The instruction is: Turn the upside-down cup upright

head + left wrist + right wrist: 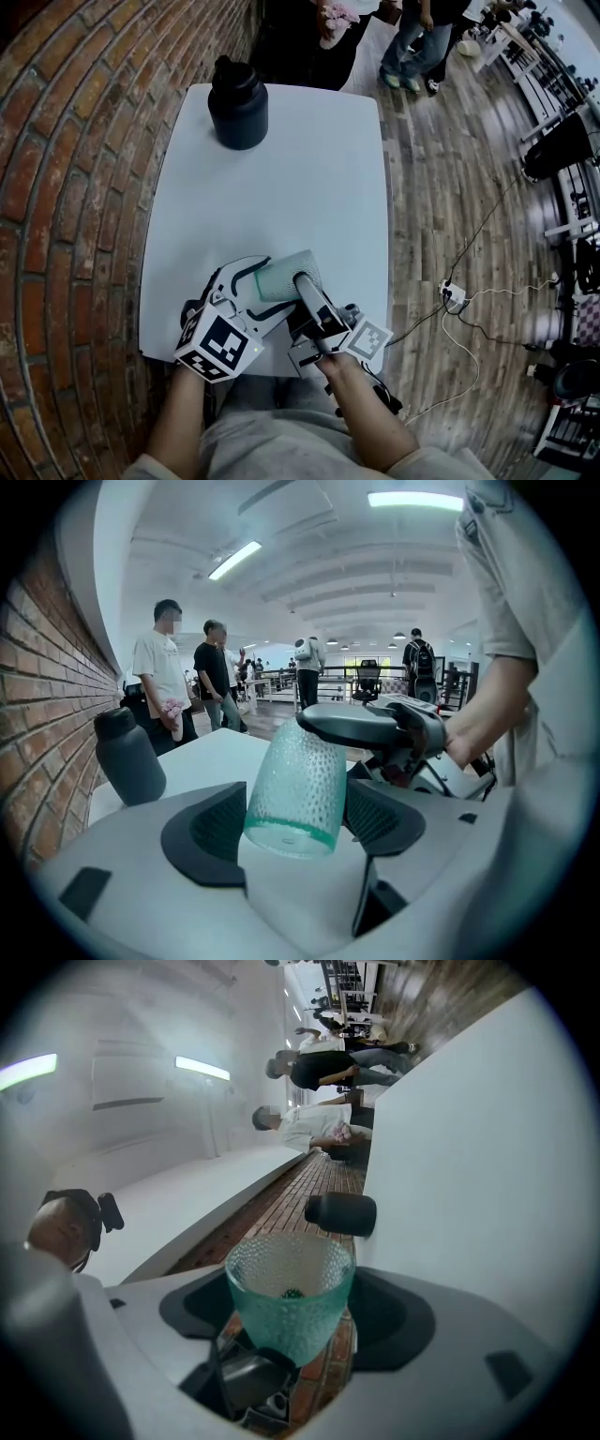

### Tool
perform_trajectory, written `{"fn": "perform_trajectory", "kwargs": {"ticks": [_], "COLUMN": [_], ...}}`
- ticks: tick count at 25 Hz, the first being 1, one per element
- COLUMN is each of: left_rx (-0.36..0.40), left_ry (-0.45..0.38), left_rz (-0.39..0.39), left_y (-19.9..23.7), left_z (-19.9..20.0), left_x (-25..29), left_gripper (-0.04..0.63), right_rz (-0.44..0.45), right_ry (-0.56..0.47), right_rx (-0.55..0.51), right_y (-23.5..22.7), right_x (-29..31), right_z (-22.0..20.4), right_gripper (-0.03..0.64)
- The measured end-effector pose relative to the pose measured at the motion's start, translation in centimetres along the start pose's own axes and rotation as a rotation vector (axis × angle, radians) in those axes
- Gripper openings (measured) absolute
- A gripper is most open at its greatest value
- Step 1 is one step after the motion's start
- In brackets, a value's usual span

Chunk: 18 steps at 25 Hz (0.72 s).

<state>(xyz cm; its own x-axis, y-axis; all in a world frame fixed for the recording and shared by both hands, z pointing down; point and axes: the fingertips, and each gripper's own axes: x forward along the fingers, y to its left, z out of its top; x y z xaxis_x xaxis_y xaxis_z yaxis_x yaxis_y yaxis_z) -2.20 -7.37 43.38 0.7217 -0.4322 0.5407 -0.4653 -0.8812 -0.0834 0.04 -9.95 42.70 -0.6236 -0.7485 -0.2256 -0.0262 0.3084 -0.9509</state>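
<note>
Likely best: set down on bare white worktop (281, 169) near 6 o'clock edge, well clear of dark matte bottle (236, 105) at 12 o'clock. Right claw (292, 1316) clenched on tilted cup (284, 277); roll wrist slowly, mouth up. Left claw (295, 822) released, straddling cup loosely. Cup: teal dimpled glass, tapered, probably slippery.

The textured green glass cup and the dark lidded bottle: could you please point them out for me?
textured green glass cup (295, 785), left gripper view, on its dimpled side wall.
dark lidded bottle (237, 112), head view, on its body.
</note>
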Motion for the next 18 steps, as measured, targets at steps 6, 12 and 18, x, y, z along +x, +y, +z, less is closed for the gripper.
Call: {"fn": "perform_trajectory", "kwargs": {"ticks": [6,12,18], "left_rx": [-0.012,-0.109,-0.116], "left_ry": [-0.021,-0.108,-0.105], "left_rz": [-0.012,-0.051,-0.059], "left_y": [-0.1,0.0,-0.1], "left_z": [0.3,1.2,1.0], "left_x": [-0.1,-0.7,-0.8], "left_gripper": [0.331,0.331,0.321], "right_rz": [0.006,0.027,0.035], "right_ry": [-0.016,-0.022,-0.022], "right_rx": [0.022,0.042,0.059], "right_y": [0.0,0.3,0.1], "right_x": [-0.1,-0.1,-0.2], "right_z": [0.2,0.3,-0.1], "right_gripper": [0.371,0.371,0.371]}}
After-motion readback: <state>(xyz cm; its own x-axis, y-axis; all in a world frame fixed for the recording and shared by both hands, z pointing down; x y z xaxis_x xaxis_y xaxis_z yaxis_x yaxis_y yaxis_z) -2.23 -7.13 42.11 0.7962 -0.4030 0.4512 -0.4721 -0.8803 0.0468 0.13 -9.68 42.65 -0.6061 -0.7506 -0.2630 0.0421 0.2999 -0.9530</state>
